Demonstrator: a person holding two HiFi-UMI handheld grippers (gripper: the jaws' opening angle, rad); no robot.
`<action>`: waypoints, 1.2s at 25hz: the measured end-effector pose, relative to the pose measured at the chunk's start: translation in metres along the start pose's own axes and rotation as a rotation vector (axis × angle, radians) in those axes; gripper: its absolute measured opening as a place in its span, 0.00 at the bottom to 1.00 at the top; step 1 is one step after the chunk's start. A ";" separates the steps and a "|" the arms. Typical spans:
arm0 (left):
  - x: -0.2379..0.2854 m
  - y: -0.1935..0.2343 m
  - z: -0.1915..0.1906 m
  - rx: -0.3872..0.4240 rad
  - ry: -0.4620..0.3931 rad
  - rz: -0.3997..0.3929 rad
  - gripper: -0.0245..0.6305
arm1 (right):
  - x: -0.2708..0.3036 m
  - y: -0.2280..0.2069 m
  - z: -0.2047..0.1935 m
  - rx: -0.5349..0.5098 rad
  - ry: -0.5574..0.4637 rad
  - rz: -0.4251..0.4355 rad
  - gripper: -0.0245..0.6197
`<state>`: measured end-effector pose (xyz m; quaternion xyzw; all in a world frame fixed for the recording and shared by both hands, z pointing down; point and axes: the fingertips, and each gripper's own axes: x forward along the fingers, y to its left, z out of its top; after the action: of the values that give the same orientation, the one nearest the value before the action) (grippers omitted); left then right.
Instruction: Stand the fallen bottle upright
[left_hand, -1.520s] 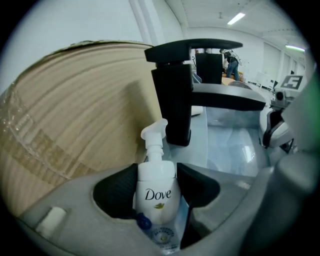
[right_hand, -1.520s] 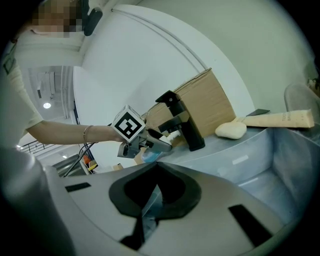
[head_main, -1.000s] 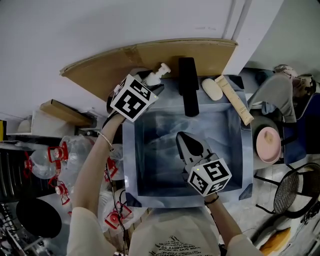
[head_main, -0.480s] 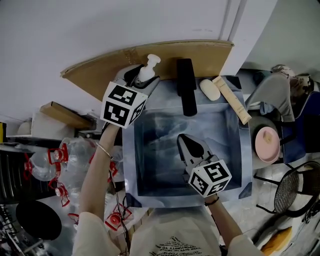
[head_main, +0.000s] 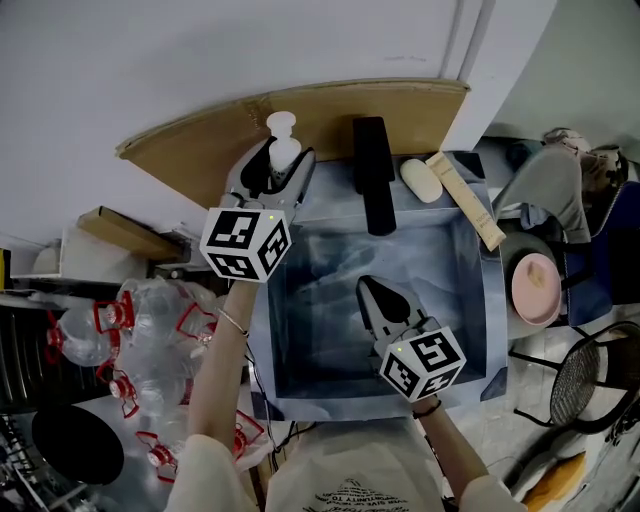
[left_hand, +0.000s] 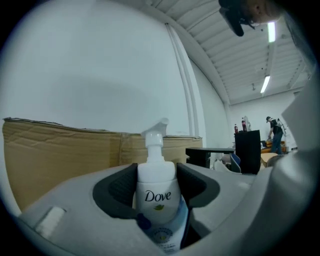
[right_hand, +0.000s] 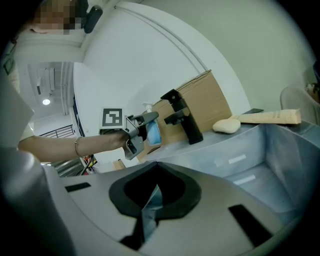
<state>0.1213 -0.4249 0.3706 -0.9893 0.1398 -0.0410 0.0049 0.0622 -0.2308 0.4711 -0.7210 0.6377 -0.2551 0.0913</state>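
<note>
Holding your left tool (head_main: 275, 170) level, you clamp the Dove pump bottle (left_hand: 156, 190) upright; your right tool (head_main: 370, 288), jaws together, tilts slightly down over the sink (head_main: 258, 330).

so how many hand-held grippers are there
2: left hand-held gripper, back-left of the sink, clamped on the pump bottle; right hand-held gripper over its basin, shut, empty.

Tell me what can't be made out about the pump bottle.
Base of the pump bottle: left gripper view, covered by the body of the left gripper; head view, hidden by its jaws.
Whether it touches the sink ledge: right gripper view, too small.
Lower label print: left gripper view, tiny, half covered.
</note>
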 end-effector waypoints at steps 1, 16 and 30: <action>-0.001 0.000 0.000 -0.006 -0.020 0.009 0.42 | 0.000 -0.001 -0.001 0.001 0.002 -0.002 0.05; -0.004 0.003 -0.021 -0.032 -0.193 0.152 0.42 | 0.004 -0.012 -0.020 0.029 0.033 -0.027 0.05; -0.004 -0.005 -0.030 0.017 -0.230 0.184 0.42 | 0.004 -0.020 -0.027 0.049 0.039 -0.040 0.05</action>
<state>0.1166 -0.4189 0.3998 -0.9704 0.2281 0.0720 0.0328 0.0662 -0.2258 0.5043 -0.7261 0.6183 -0.2865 0.0912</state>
